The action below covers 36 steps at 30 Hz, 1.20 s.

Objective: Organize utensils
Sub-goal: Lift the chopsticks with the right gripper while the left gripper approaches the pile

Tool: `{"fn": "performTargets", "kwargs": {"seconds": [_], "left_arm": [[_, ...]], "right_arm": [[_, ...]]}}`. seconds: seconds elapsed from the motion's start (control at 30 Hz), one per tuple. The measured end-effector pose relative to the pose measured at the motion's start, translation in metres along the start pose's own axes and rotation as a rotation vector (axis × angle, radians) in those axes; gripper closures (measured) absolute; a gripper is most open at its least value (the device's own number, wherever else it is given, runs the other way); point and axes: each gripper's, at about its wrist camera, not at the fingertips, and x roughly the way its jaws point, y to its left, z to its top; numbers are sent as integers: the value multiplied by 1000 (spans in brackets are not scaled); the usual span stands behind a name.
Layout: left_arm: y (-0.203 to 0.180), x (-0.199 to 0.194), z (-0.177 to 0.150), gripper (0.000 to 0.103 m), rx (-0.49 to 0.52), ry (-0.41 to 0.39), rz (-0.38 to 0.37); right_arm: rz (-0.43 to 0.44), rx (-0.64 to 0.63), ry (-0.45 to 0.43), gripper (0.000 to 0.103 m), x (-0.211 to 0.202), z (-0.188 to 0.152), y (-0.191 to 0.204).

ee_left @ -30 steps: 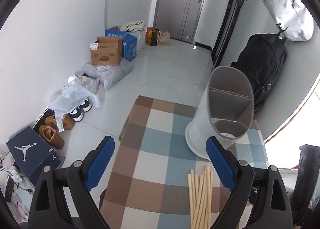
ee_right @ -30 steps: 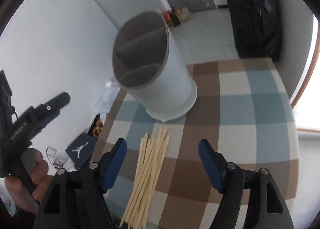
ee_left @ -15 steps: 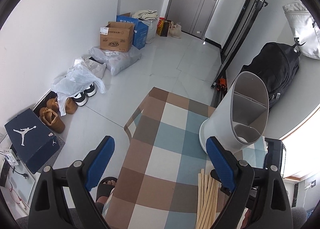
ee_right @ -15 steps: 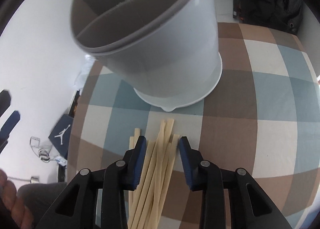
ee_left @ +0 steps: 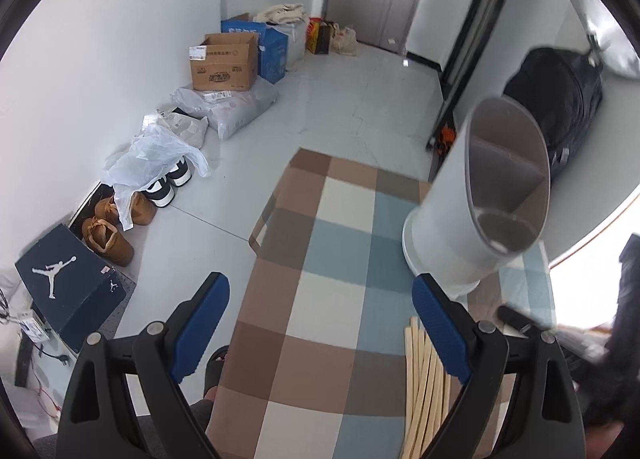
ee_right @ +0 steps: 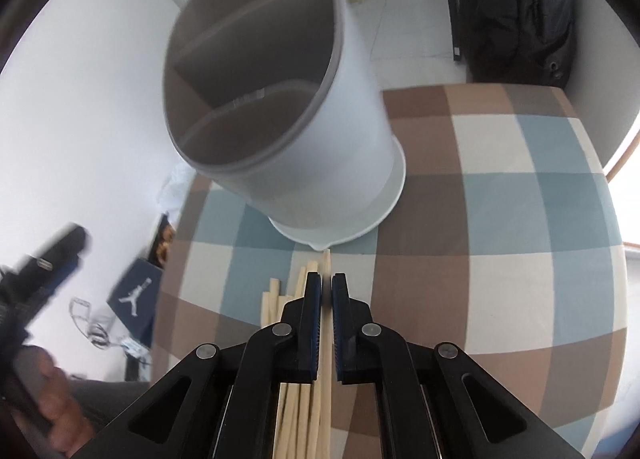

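One checked tablecloth (ee_right: 500,199) in brown, blue and cream covers the table and fills most of both views. On it stands a tall white utensil holder (ee_right: 320,163) with a grey lining and dividers splitting it into compartments; in the right wrist view it sits at 12 o'clock from the gripper, and in the left wrist view it (ee_left: 460,219) is at about 2 o'clock. Its drip tray rim rests on the cloth, and the tip of the longest stick reaches almost to that rim. A bundle of pale wooden chopsticks (ee_right: 296,399) lies flat on the cloth, running from 6 toward 12 o'clock beneath the right gripper (ee_right: 326,291). That gripper's blue-padded tongs are pinched narrow on one chopstick (ee_right: 327,263) at the right edge of the bundle, its tip poking out ahead. The left gripper (ee_left: 320,323) hangs with its tongs wide, holding nothing, the bundle (ee_left: 424,391) showing at 5 o'clock by its right finger.
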Motion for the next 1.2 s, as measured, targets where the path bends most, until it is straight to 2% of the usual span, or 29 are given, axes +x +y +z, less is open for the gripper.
{"fn": "performTargets", "kwargs": {"seconds": [0.07, 0.17, 0.33, 0.43, 0.53, 0.73, 0.93, 1.0, 1.2], "left_arm": [[-7, 5, -6, 13, 39, 27, 12], [-17, 18, -18, 13, 112, 131, -18], [-33, 24, -44, 13, 208, 300, -67], [-41, 33, -57, 13, 266, 392, -15], [-41, 38, -63, 13, 286, 432, 18], [-43, 34, -59, 13, 284, 440, 12], [-45, 33, -62, 13, 279, 450, 53], [-47, 34, -68, 13, 271, 464, 21], [-62, 22, -68, 13, 286, 420, -4]], "right_arm": [[29, 8, -38, 98, -18, 6, -5], [54, -2, -99, 98, -49, 8, -14], [101, -12, -153, 98, -77, 9, -20], [123, -25, -190, 98, -90, 0, -28], [152, 0, -201, 98, -90, 1, -32], [184, 60, -200, 98, -92, 3, -47], [186, 23, -227, 98, -100, 1, -43], [197, 24, -227, 98, -100, 0, -44], [206, 40, -226, 98, -101, -2, -47]]}}
